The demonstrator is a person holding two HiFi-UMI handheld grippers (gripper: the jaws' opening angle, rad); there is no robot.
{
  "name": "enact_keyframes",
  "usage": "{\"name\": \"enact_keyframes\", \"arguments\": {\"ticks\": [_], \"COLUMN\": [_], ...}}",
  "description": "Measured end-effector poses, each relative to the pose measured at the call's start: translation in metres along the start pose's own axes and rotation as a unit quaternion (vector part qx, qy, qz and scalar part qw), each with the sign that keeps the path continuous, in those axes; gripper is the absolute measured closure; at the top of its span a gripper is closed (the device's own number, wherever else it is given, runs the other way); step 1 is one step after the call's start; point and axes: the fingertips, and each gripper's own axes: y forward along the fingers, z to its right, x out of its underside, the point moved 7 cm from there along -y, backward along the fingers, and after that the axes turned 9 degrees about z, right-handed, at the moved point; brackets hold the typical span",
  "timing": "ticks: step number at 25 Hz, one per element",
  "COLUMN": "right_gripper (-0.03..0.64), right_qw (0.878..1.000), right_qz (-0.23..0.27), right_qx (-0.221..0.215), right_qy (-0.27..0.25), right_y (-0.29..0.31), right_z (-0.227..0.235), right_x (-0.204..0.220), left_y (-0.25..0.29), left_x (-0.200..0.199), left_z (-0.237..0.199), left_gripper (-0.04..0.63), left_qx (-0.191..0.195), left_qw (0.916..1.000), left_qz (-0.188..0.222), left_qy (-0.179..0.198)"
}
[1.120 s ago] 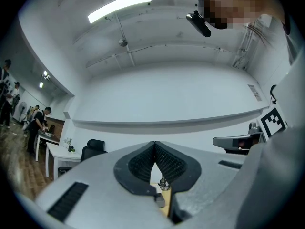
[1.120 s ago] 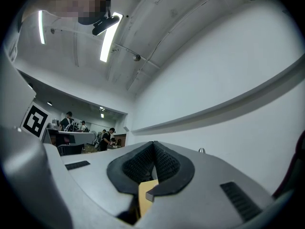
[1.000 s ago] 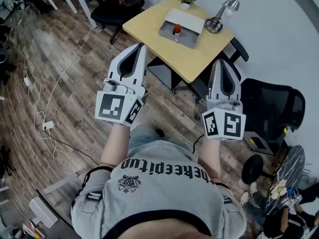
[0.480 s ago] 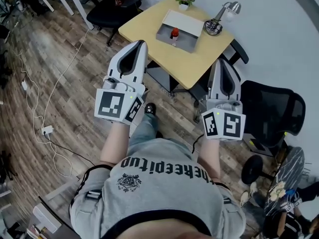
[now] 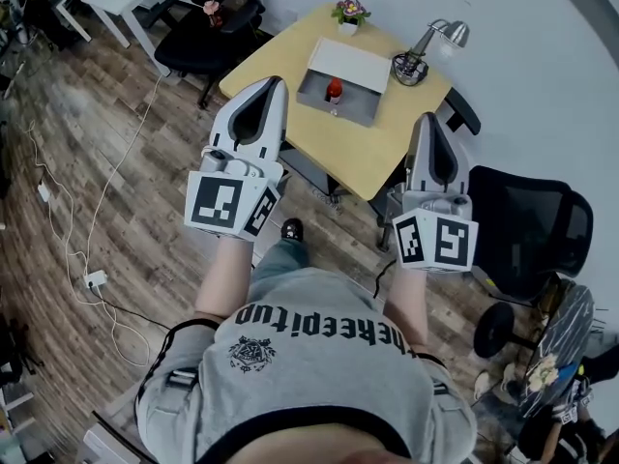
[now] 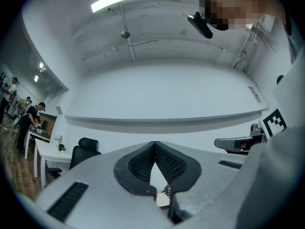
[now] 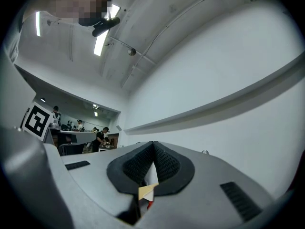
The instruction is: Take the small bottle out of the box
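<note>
A small bottle with a red cap (image 5: pixel 334 90) stands upright inside a grey open box (image 5: pixel 360 109) on a yellow table (image 5: pixel 387 143) ahead of me. Both grippers are held up in front of the person's chest, well short of the table. My left gripper (image 5: pixel 278 81) is shut with nothing in it, and its ribbed pads meet at the tip in the left gripper view (image 6: pixel 155 143). Shut and empty too, my right gripper (image 5: pixel 428 117) points up and forward (image 7: pixel 153 143). A sliver of the table (image 7: pixel 147 191) shows through its jaw gap.
On the table's far edge stand a desk lamp (image 5: pixel 426 44) and a small flower pot (image 5: pixel 348 13). Black office chairs sit at the right (image 5: pixel 527 225) and the far left (image 5: pixel 198 37). A white cable with a power strip (image 5: pixel 93 279) lies on the wooden floor.
The table and box have drifted lower and nearer in the head view as the person steps toward them. Both grippers stay shut and raised.
</note>
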Motion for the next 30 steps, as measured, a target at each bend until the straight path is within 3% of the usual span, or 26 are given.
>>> {"name": "enact_keyframes", "arguments": {"ticks": [15, 30], "right_gripper": [0.615, 0.615], "right_qw": [1.000, 0.998], "right_qz": [-0.014, -0.047], "right_qx": [0.014, 0.038], "right_qy": [-0.011, -0.006], "right_y": [0.075, 0.134], "right_z": [0.000, 0.011], "right_x": [0.030, 0.077], "left_y": [0.059, 0.118], "left_x": [0.030, 0.083], "left_z": [-0.059, -0.100], "left_gripper": [0.591, 0.592], "left_qx": [0.012, 0.038], "left_qw": [0.9998, 0.9976], "left_qz": [-0.008, -0.045], "left_qy": [-0.017, -0.036]}}
